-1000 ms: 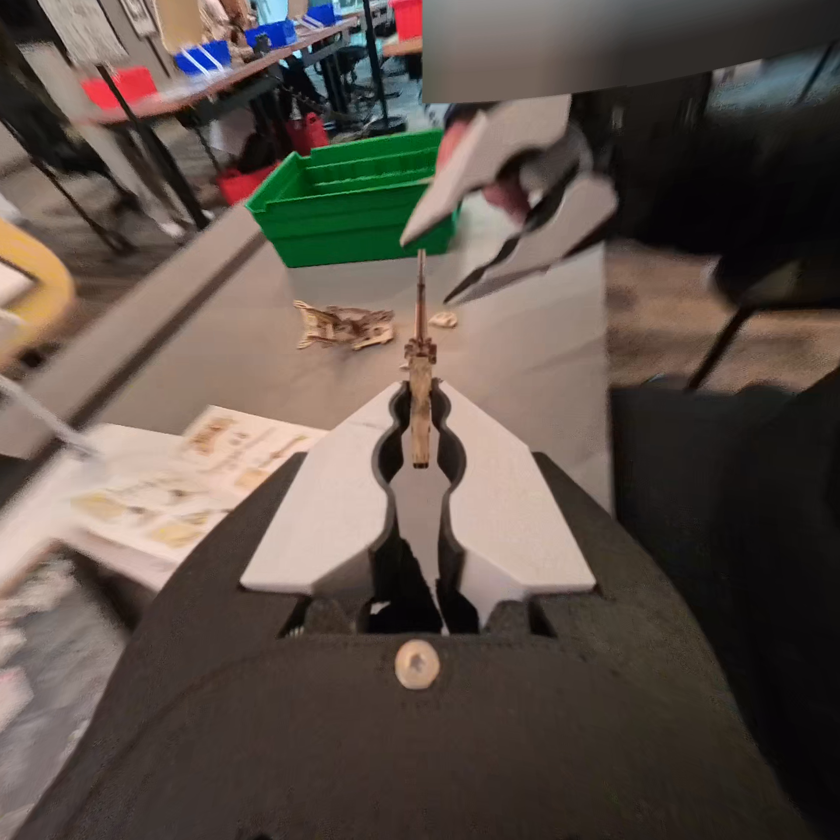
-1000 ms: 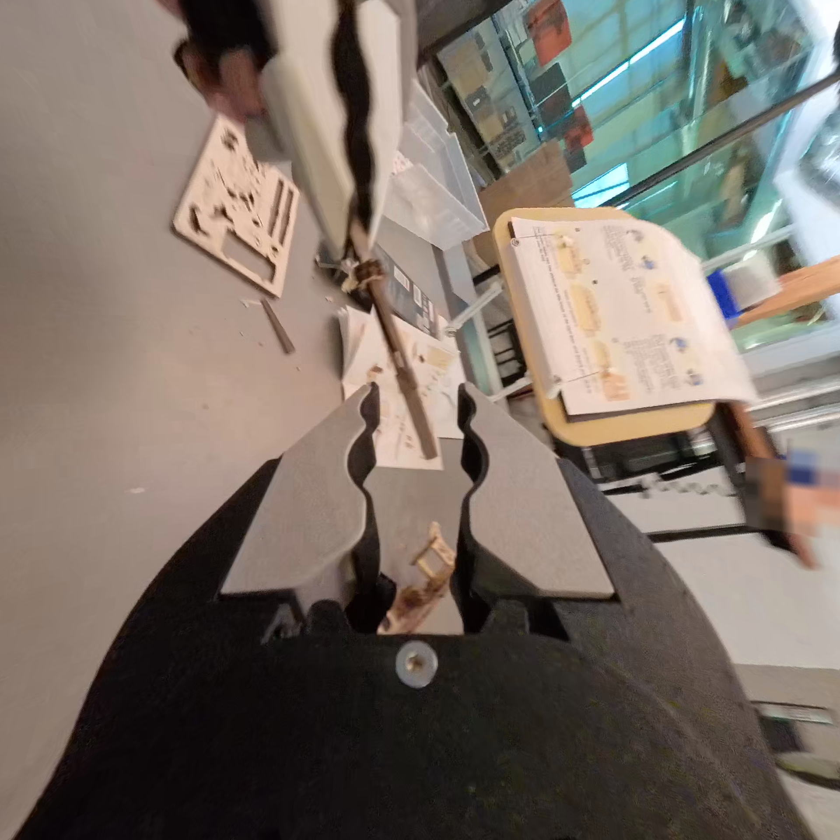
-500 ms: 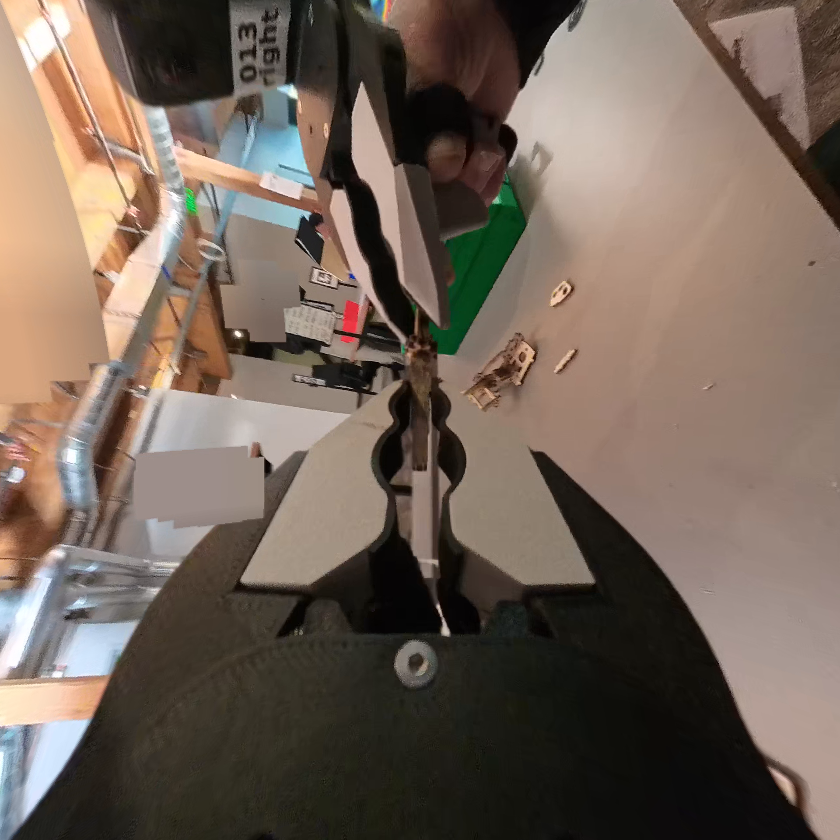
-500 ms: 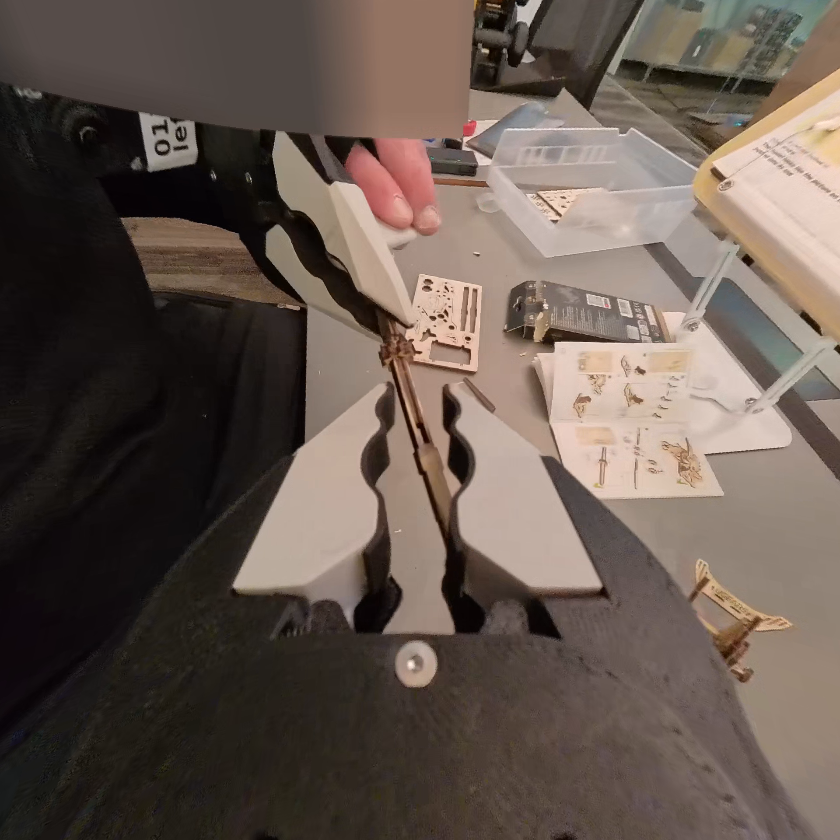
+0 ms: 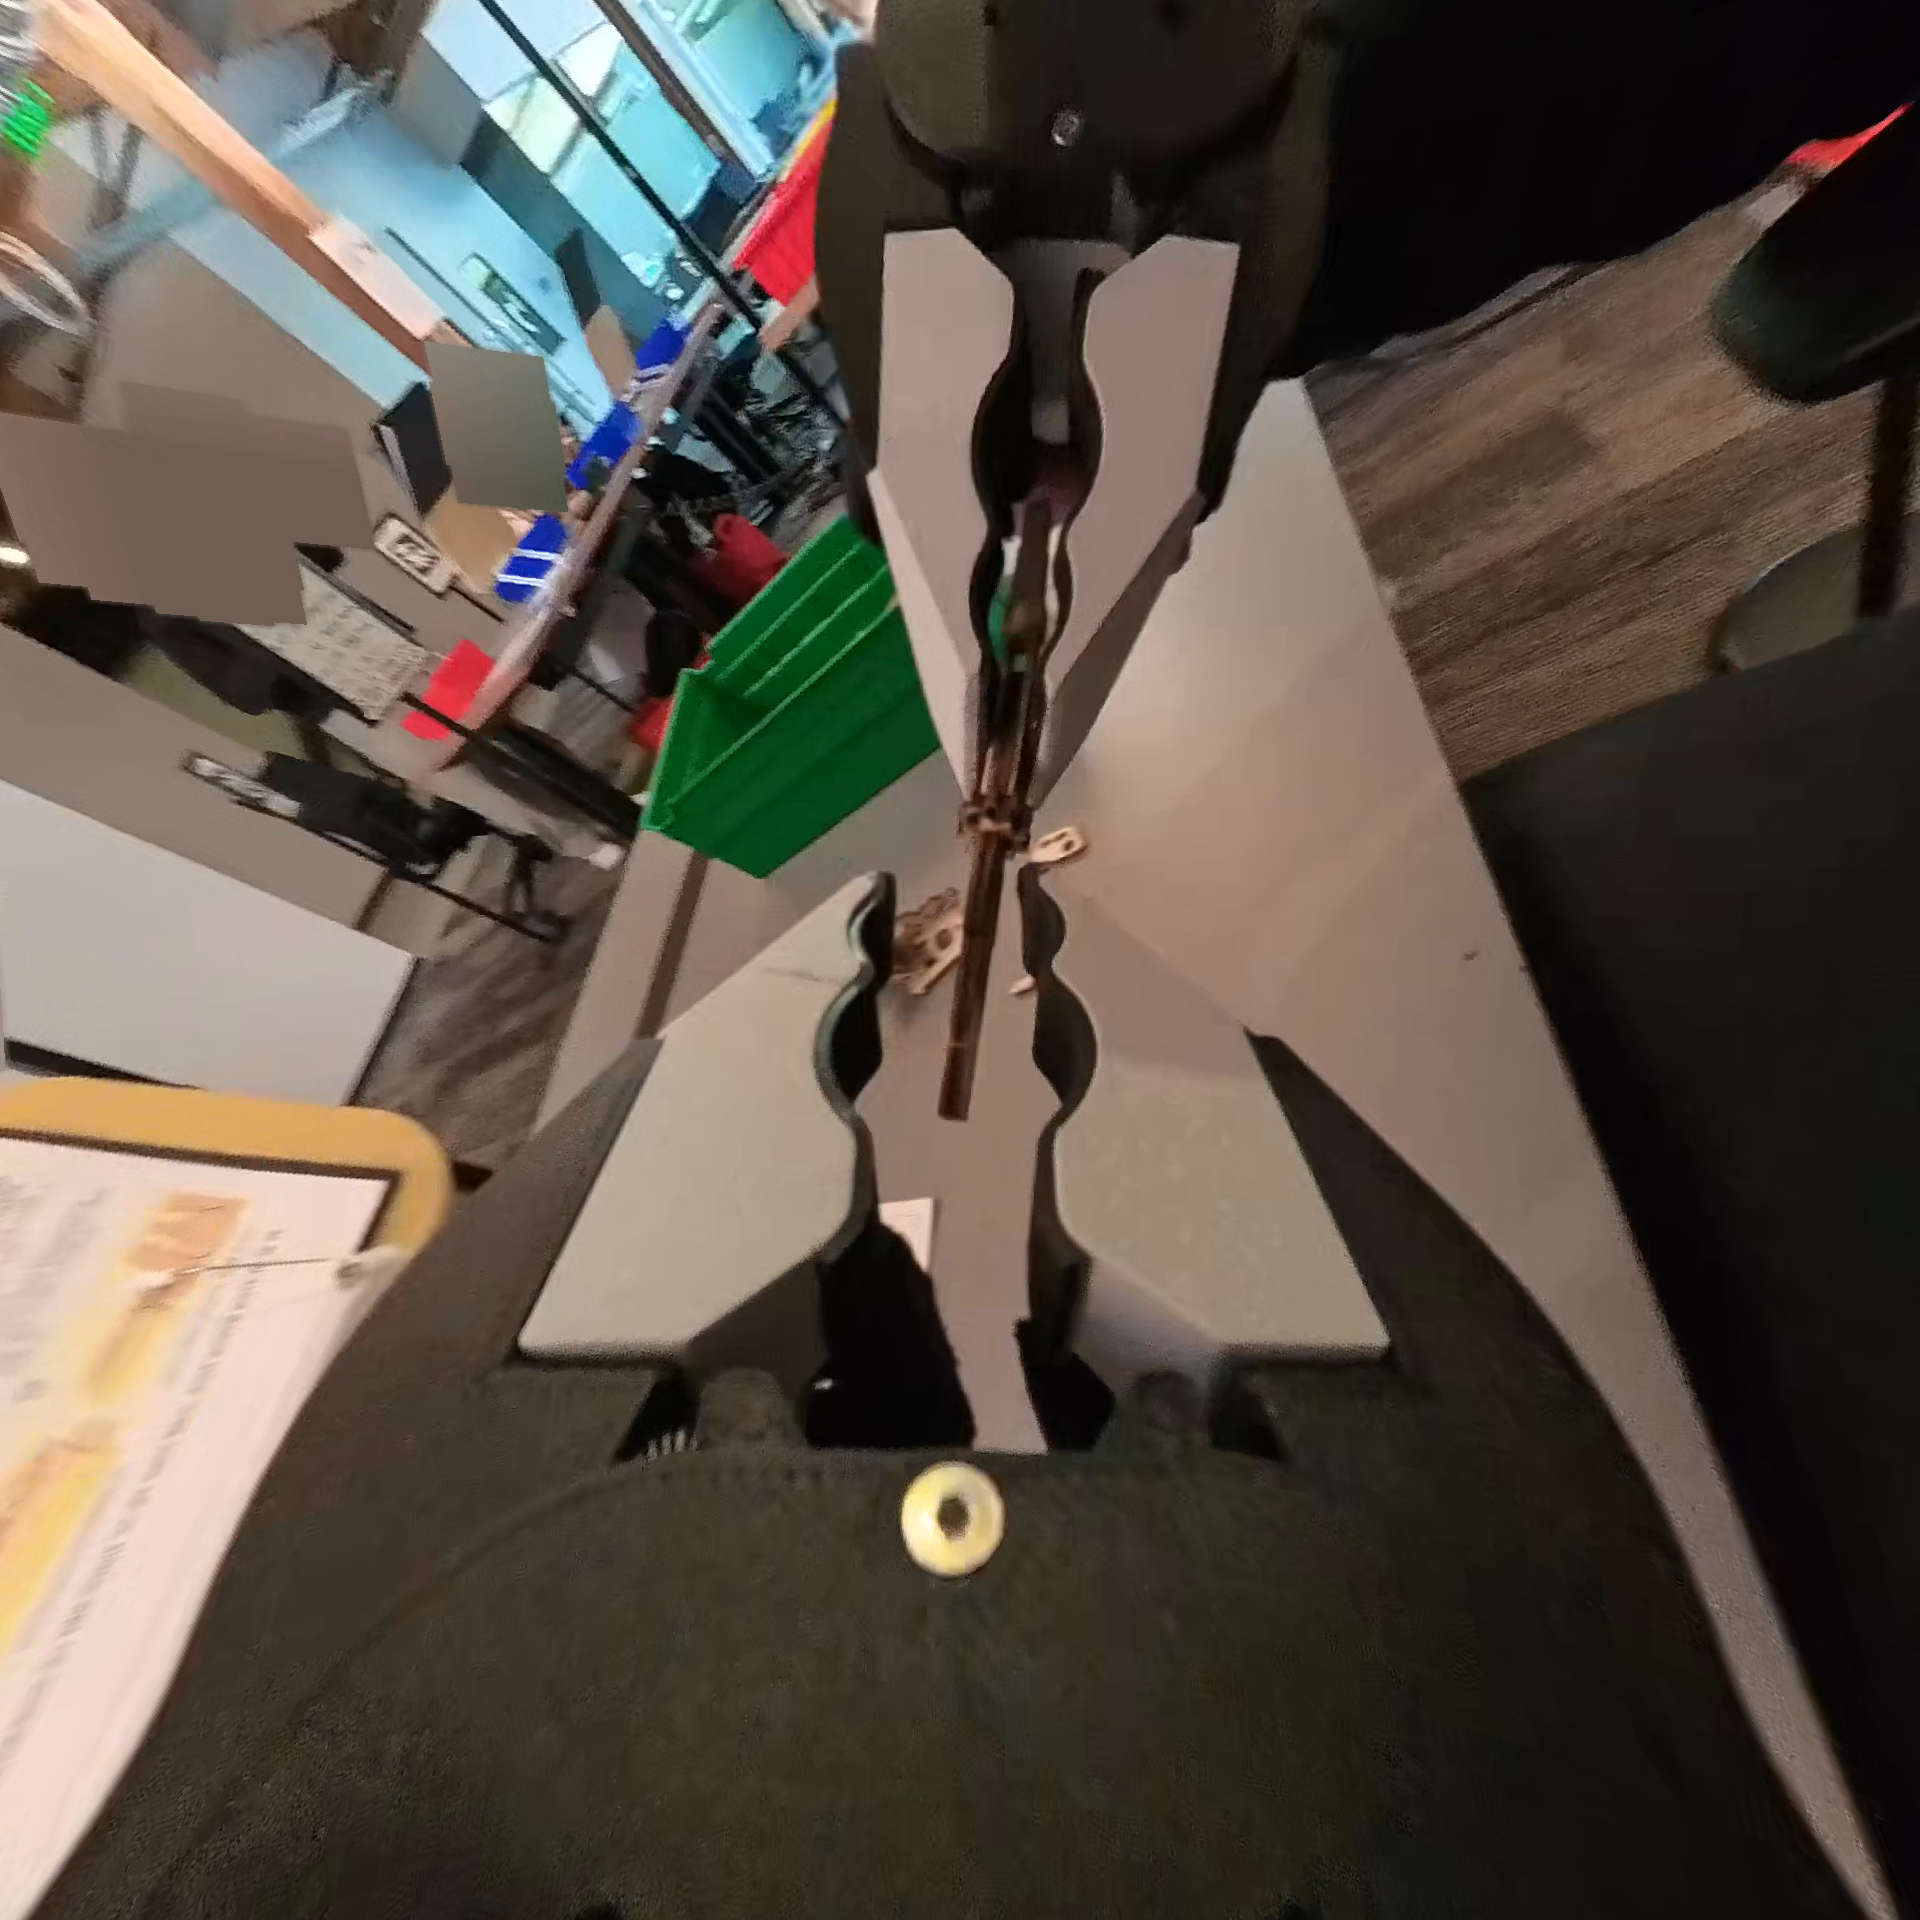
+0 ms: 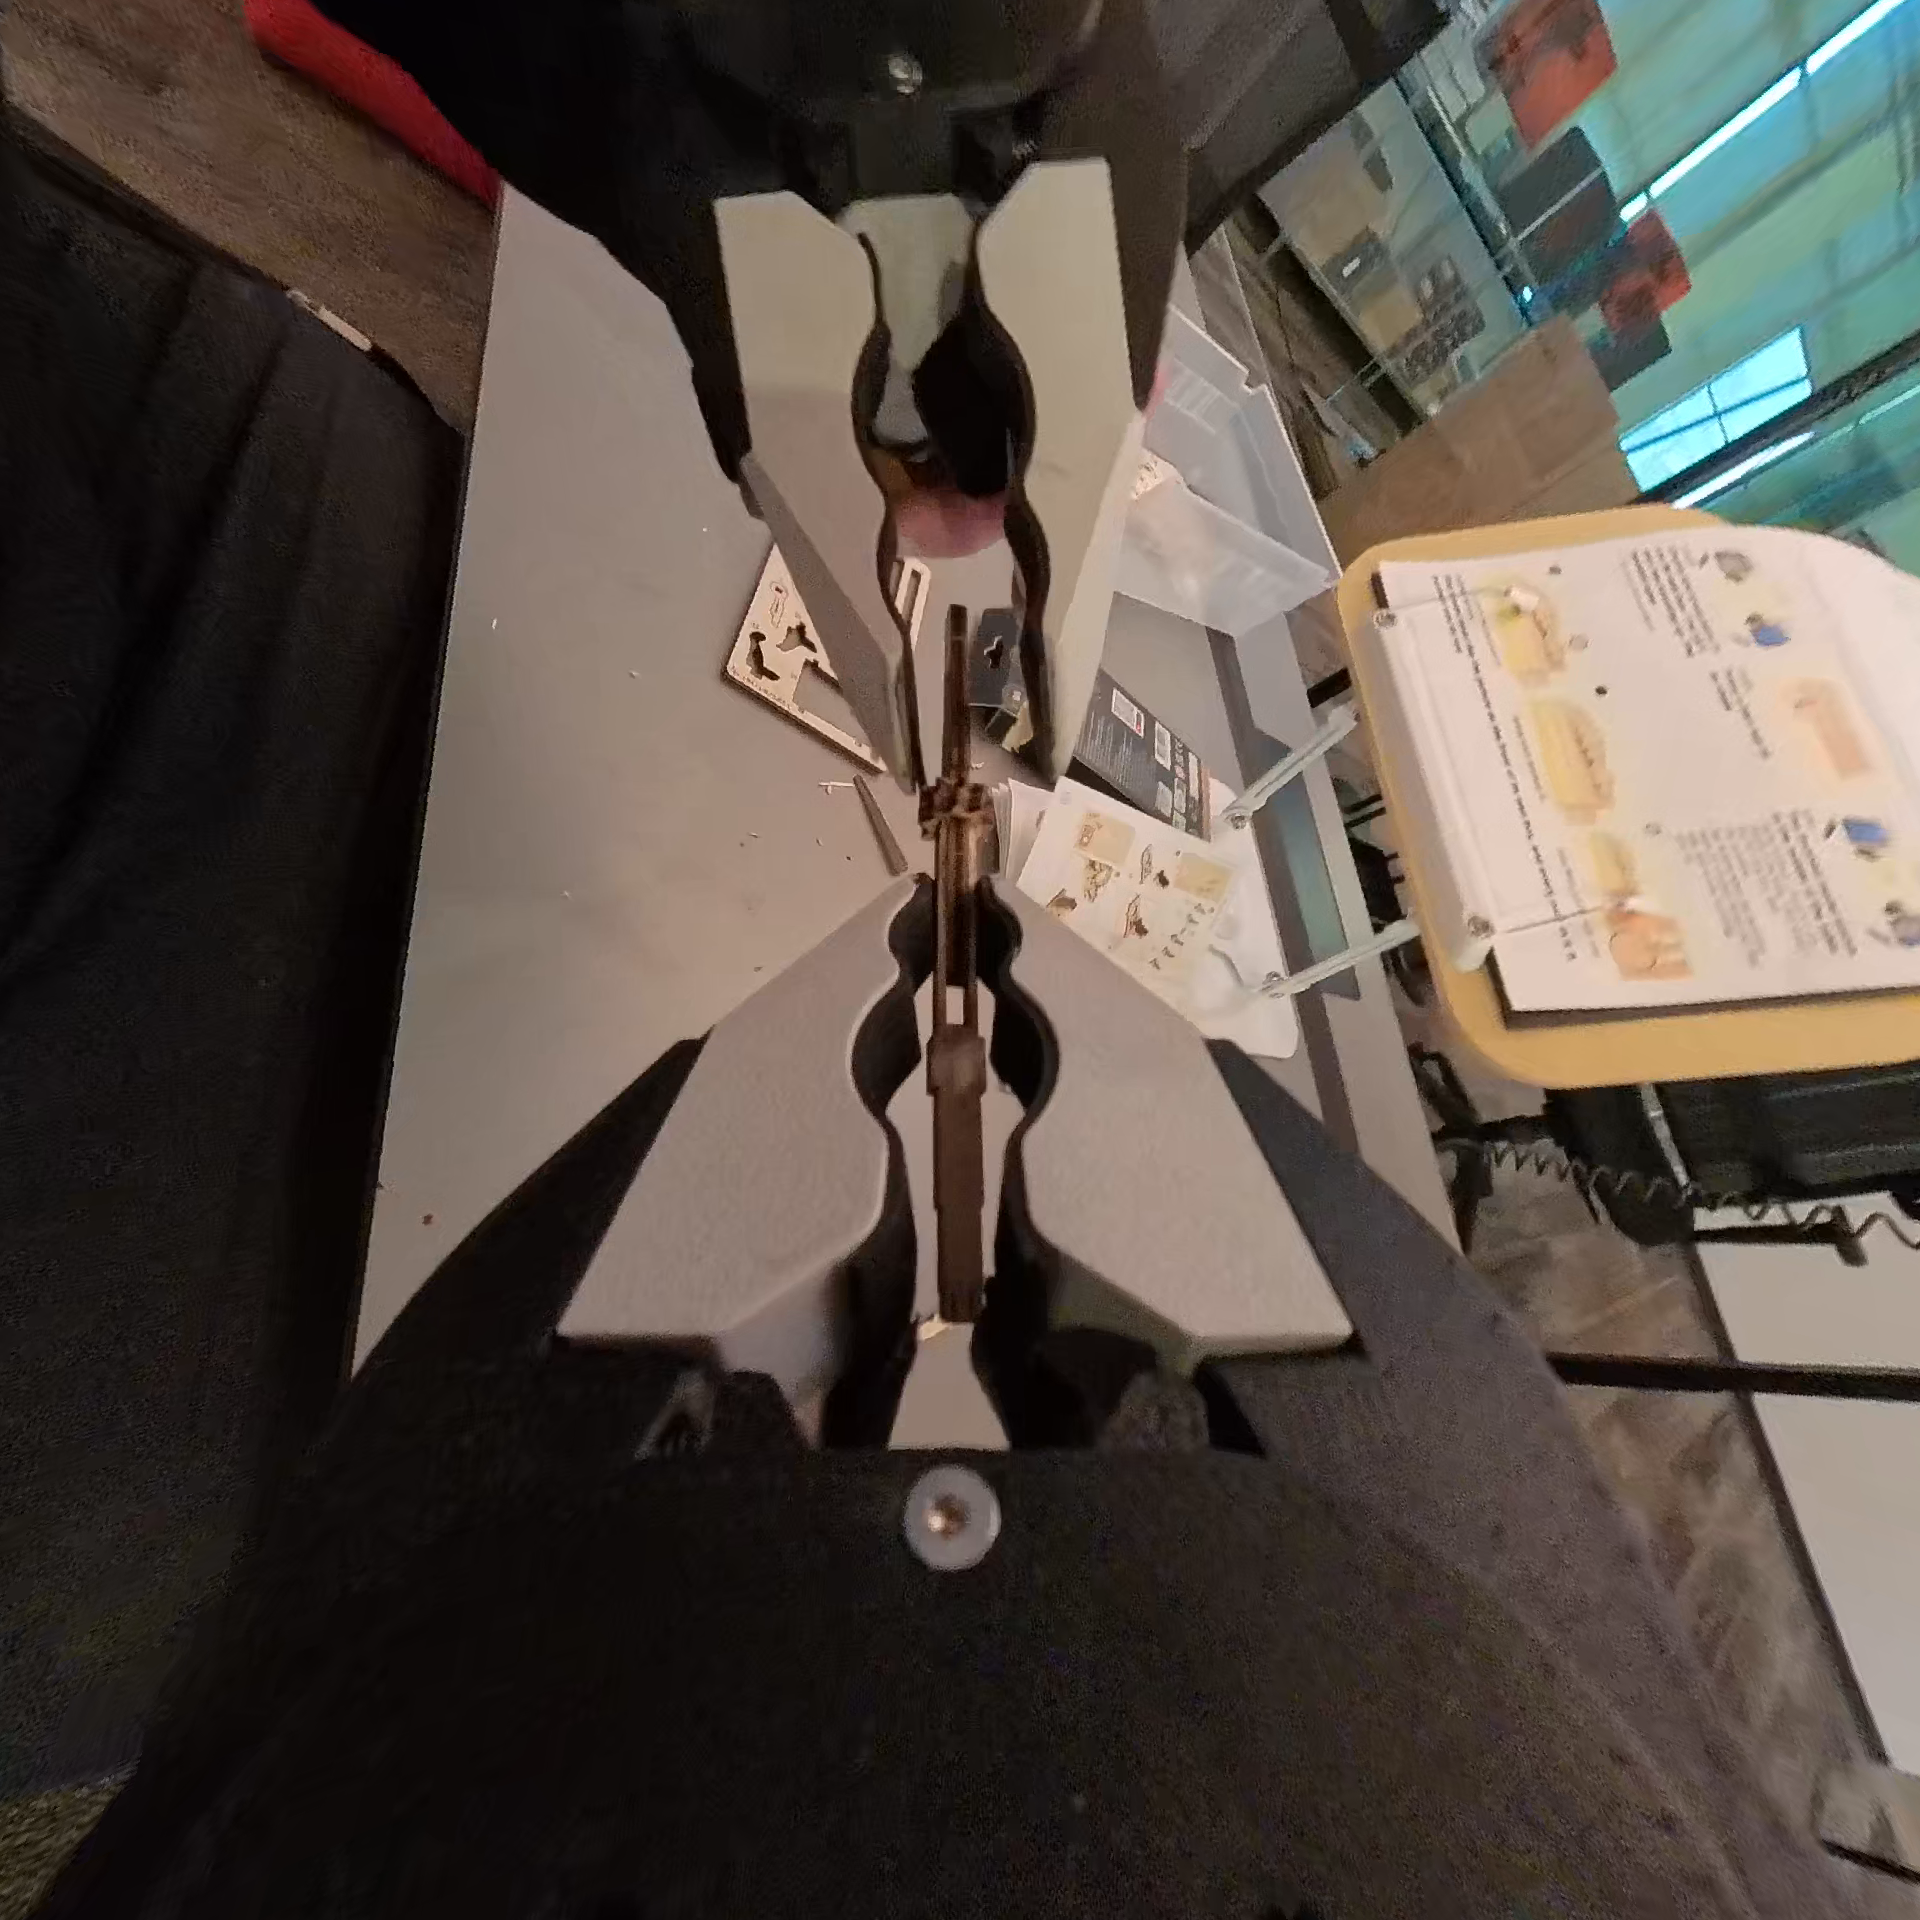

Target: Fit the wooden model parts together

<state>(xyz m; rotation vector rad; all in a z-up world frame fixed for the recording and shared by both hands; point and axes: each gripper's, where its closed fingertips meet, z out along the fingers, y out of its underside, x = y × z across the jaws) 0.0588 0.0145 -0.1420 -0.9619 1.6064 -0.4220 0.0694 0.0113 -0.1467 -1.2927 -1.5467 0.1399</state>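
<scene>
Right gripper [image 6: 948,894] fingers [image 6: 748,1132] are clamped on the wooden model part [image 6: 954,1101], a thin dark stick assembly running along the gap between them. Left gripper [image 5: 956,904] faces it head-on, fingers [image 5: 717,1153] spread; the stick's free end [image 5: 971,997] sits between them, touching neither side. The assembly is held in the air over the grey bench [image 6: 582,790]. On the bench: loose wooden pieces [image 5: 930,940], a green bin [image 5: 800,727], a cut-out wooden sheet [image 6: 779,665], an instruction leaflet [image 6: 1132,883], a dark packet [image 6: 1143,748], a clear plastic box [image 6: 1216,530]. A clipboard stand [image 6: 1662,790] sits off the bench edge.
</scene>
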